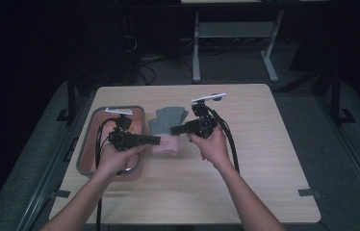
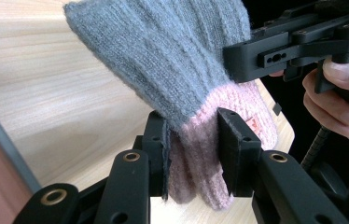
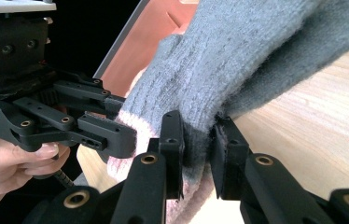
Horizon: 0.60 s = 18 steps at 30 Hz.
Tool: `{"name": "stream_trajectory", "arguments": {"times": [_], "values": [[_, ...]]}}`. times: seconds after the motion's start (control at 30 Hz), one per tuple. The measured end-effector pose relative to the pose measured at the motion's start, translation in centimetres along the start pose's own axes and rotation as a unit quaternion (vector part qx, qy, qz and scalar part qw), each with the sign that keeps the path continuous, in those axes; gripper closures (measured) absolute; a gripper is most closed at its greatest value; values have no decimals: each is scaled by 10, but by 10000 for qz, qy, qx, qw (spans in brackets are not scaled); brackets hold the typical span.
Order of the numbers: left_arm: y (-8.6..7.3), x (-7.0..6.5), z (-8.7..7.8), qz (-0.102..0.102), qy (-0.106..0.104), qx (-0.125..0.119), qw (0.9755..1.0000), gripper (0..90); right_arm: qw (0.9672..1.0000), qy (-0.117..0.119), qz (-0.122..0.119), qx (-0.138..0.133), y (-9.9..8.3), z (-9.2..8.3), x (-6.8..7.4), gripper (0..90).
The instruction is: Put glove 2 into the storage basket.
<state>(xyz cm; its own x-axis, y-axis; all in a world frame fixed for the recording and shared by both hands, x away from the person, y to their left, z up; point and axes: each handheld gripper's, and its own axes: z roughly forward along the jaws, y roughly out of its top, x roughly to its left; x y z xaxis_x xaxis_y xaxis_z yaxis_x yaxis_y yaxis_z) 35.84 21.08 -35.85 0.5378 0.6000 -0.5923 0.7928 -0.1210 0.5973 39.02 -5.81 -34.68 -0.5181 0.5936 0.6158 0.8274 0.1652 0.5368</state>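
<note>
High view: a knitted glove (image 1: 167, 126), grey in the hand and fingers with a pink cuff, is held between the two grippers above the light wooden tabletop (image 1: 245, 163), toward its left half and just right of a grey-rimmed tray with a pink-brown floor (image 1: 87, 139) that sits along the left edge.

Left gripper (image 1: 155, 140): points right, toward the glove. In the left gripper view its jaws are clamped on the pink cuff (image 2: 196, 158), the knit pinched flat between the pads (image 2: 231, 154).

Right gripper (image 1: 174, 130): points left, toward the glove. In the right gripper view its jaws are clamped on the grey knit (image 3: 199, 135) just above the pink band, with a thick fold of fabric between the pads (image 3: 225, 154).

Governing relation: the two grippers face each other from opposite sides of the glove. Both grips sit at the cuff end, close together. The glove's long axis runs from the cuff, on the person's side, toward the far edge of the tabletop, where the grey fingers (image 1: 171, 114) spread. The long axis therefore lies roughly across the line joining the two grippers.

Judgement: the glove appears slightly raised at the cuff, with the finger end trailing on or near the surface. Because the left gripper stands nearer the tray, any transfer toward the tray would likely be led from that side. Separating the grippers would stretch the cuff opening rather than lengthen the glove.
</note>
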Motion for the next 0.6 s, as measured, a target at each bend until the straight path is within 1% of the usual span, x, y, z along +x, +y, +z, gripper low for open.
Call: {"name": "stream_trajectory", "arguments": {"times": [0.2,0.23,0.37,0.4,0.6], "values": [[3,5,-9,-24,11,-29,10000,672,9999,34,-85,41,8,5,4,760],[3,5,-10,-24,20,-36,10000,672,10000,50,-64,38,10,7,6,760],[5,9,-21,-45,54,-117,9999,674,9999,128,-107,41,16,12,10,760],[5,10,-23,-49,60,-125,9999,674,9998,160,-83,40,18,14,13,761],[4,18,-38,-85,120,-224,9996,676,9995,227,-196,89,26,26,21,760]]}}
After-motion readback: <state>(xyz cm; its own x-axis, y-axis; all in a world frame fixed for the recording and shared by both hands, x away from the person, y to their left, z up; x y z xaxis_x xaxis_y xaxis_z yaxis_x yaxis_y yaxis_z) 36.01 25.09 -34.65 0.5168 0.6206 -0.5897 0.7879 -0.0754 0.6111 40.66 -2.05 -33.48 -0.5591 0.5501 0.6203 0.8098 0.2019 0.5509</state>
